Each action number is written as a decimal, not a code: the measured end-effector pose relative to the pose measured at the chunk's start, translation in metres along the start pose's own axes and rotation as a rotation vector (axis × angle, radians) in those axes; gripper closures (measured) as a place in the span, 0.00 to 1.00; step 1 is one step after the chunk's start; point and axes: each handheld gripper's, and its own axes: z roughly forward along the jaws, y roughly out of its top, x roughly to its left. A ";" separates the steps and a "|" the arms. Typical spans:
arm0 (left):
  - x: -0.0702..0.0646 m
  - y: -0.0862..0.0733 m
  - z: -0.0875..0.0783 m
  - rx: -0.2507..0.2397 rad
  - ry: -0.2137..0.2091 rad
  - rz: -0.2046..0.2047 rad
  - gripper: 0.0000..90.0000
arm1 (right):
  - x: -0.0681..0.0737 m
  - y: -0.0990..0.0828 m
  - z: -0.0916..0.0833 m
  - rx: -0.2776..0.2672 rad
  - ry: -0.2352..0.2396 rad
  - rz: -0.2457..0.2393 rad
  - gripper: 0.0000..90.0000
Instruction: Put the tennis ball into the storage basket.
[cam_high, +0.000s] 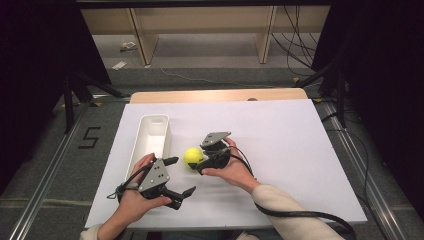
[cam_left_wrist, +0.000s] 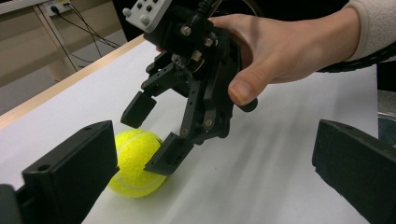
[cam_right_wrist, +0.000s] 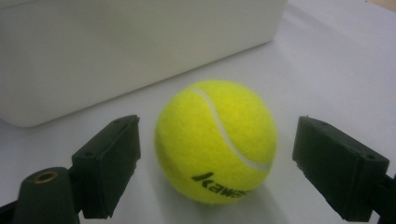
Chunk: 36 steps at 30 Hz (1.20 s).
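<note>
While the fuzzy yellow tennis ball sits on the white table sheet, just right of the long white plastic bin, the right gripper is at it with jaws spread, one on each side of the ball. From the right gripper view there's a visible gap at both pads, so no contact yet; ball centred between them, black lettering low on its near face, bin wall right behind. From the left gripper view, one jaw tip looks very close to the ball; can't tell if it touches. Right hand wraps the gripper body. Left gripper is near the front edge, jaws wide apart, holding nothing, pointed right toward the ball. Left hand grips it from below.
</note>
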 end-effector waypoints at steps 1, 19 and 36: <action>0.000 0.000 0.000 0.000 0.000 0.000 0.00 | -0.001 -0.001 0.005 0.008 0.003 -0.001 0.17; 0.000 0.000 0.000 0.000 -0.005 -0.003 0.00 | -0.001 -0.003 0.028 0.049 0.033 0.001 0.19; 0.000 0.000 0.000 0.000 -0.004 -0.003 0.00 | -0.001 -0.001 0.024 0.034 0.017 0.006 0.29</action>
